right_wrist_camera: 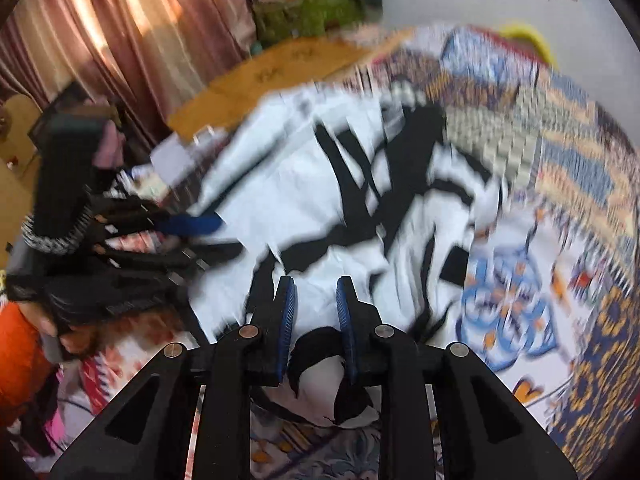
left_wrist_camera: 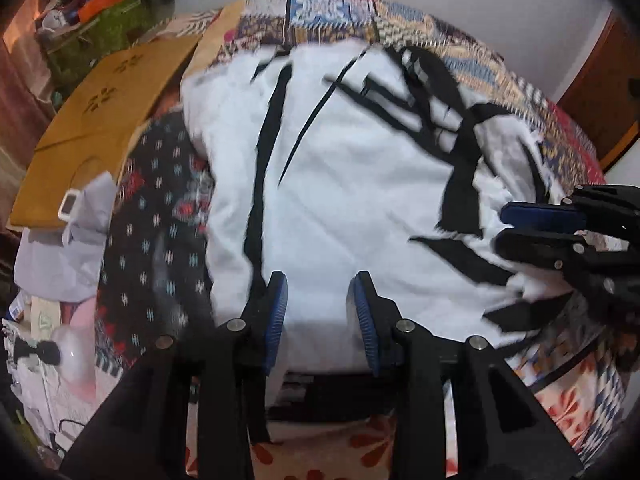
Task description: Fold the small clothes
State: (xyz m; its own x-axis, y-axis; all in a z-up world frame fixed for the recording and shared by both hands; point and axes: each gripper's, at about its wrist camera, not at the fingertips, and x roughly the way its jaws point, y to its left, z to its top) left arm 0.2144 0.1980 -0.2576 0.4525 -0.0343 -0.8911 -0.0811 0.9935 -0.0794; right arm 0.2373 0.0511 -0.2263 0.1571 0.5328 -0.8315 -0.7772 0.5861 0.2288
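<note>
A white garment with black brush-stroke markings (left_wrist_camera: 352, 184) lies spread on a patterned bedspread (left_wrist_camera: 560, 396). My left gripper (left_wrist_camera: 318, 292) hovers over its near edge with the jaws apart and only flat cloth showing between the blue pads; it also shows at the left of the right wrist view (right_wrist_camera: 224, 238). My right gripper (right_wrist_camera: 315, 300) is over the garment (right_wrist_camera: 304, 200) at its near corner. Its jaws stand a little apart, and a loose black-and-white fold lies between the fingers near their base. The right gripper also shows at the right edge of the left wrist view (left_wrist_camera: 508, 228).
A brown board (left_wrist_camera: 100, 112) lies at the left beside a dark patterned cloth (left_wrist_camera: 160, 220). A green box heaped with clutter (left_wrist_camera: 104, 28) stands behind it. Pink curtains (right_wrist_camera: 100, 32) hang at the back left. A person's hand (right_wrist_camera: 68, 340) grips the left tool.
</note>
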